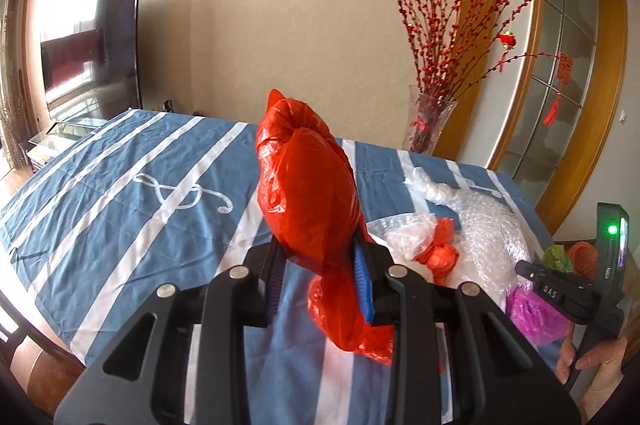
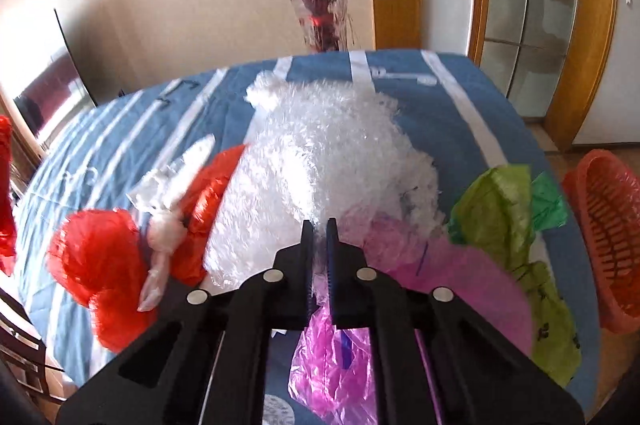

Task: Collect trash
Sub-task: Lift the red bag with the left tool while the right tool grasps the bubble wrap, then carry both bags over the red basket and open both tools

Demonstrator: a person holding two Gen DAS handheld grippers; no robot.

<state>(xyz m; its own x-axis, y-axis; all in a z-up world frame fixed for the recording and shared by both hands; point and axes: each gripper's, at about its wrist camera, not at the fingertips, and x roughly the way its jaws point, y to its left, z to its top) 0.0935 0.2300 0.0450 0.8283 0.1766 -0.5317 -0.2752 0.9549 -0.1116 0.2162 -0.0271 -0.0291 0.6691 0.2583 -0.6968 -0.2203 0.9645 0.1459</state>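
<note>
While over the striped cloth point(image 1: 120, 193) | left claw point(image 1: 320, 257) grips red bag point(image 1: 308, 185) | right claw point(image 2: 319, 245) pinches pink bag point(image 2: 332, 365)

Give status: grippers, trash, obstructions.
Left gripper shut on red bag, lifted. Right gripper shut on pink bag. Bubble wrap crowds ahead.

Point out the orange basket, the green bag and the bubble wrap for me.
orange basket point(image 2: 608, 225): right wrist view, woven side wall.
green bag point(image 2: 496, 209): right wrist view, crumpled upper part.
bubble wrap point(image 2: 328, 153): right wrist view, middle of the heap.
</note>
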